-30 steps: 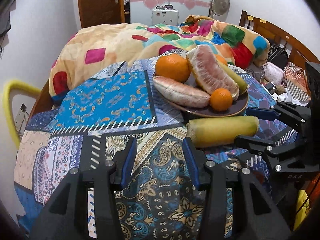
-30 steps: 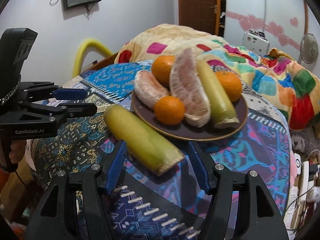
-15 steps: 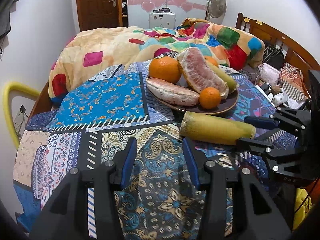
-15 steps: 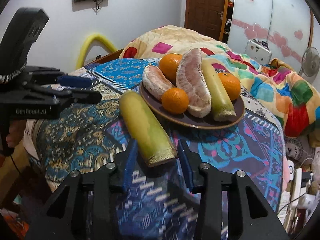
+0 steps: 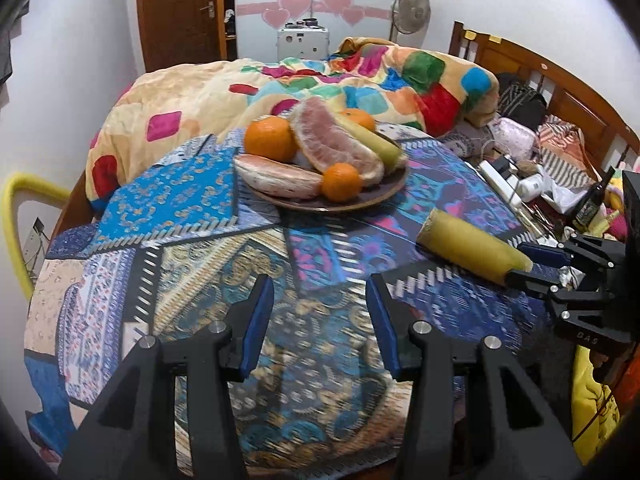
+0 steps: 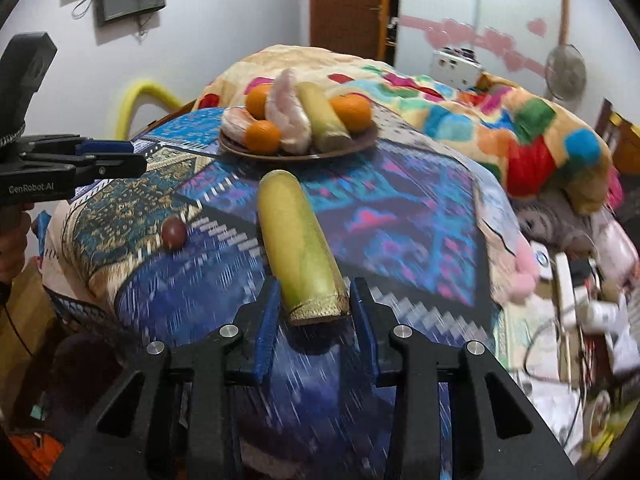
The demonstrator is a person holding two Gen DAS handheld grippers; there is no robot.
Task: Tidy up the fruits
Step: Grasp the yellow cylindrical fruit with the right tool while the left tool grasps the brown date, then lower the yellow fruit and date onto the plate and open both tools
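Your right gripper (image 6: 314, 312) is clamped on the near cut end of a yellow-green sugarcane piece (image 6: 298, 236), near side of the fruit plate (image 6: 360, 140) | stiff, smooth, likely hefty: grip mid-length | left gripper (image 5: 320, 312) jaws apart, empty.

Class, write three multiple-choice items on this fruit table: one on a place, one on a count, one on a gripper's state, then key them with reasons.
1. Where is the loose yellow-green stalk piece?
A. on the plate
B. on the patterned cloth, short of the plate
C. on the blanket

2. How many oranges lie on the brown plate?
A. one
B. three
C. five

3. What is the right gripper doing?
A. shut on the stalk piece's cut end
B. open over the plate
C. holding an orange

Key: 1 B, the cloth shows all round it. 2 B, three oranges sit among the pomelo segments. 3 A, both pads press its cut end, having just closed.
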